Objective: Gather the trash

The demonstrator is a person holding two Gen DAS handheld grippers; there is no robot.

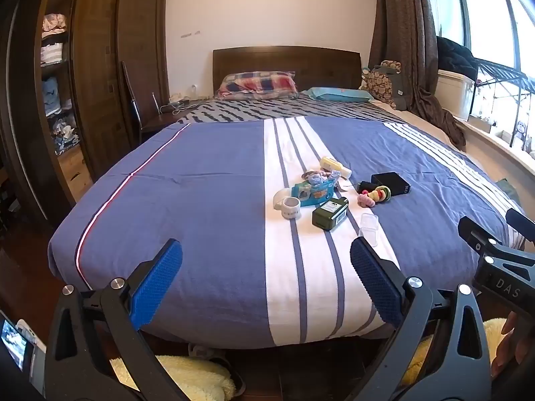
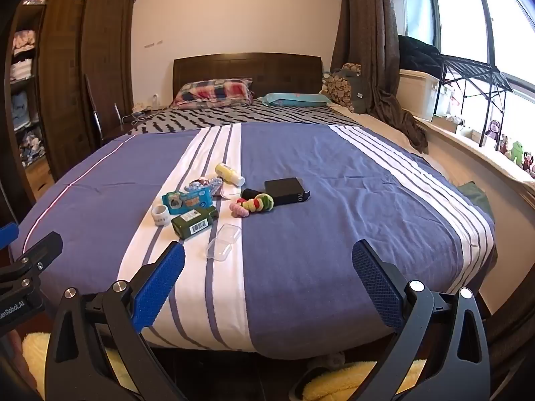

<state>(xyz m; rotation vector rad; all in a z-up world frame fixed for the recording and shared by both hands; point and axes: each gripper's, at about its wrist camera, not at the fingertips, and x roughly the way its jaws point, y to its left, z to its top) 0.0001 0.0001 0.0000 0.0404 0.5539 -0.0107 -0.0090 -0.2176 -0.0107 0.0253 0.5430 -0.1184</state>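
A small heap of odds and ends lies on the bed: a dark green bottle (image 2: 194,222) on its side with a white barcode label, a white roll of tape (image 2: 161,215), a teal printed packet (image 2: 188,200), a crumpled blue and white wrapper (image 2: 204,185), a pale yellow bottle (image 2: 229,173) with a white cap, a clear plastic box (image 2: 223,242) lying open, a string of pink, yellow and green hair ties (image 2: 252,204) and a black box (image 2: 287,191).

The left gripper (image 1: 265,280) has its blue pads spread wide with nothing between them; the heap lies ahead of it and slightly toward its right finger, and the clear plastic box sits just beyond that fingertip. The right gripper (image 2: 267,280) is likewise spread wide and empty; the heap lies ahead and off toward its left finger, with the clear box nearest, just past that fingertip. Neither tool touches any item. The two grippers are held side by side at the foot of the bed.

The bedspread (image 2: 317,200) is blue with white striped bands. Beyond it are a plaid pillow (image 2: 214,93), a dark wooden headboard (image 2: 247,67), a wooden wardrobe (image 2: 77,67) with folded clothes to the left, brown curtains (image 2: 364,33) and a bright window (image 2: 468,16) to the right. A fluffy yellow rug (image 1: 187,377) lies on the floor below the tools.
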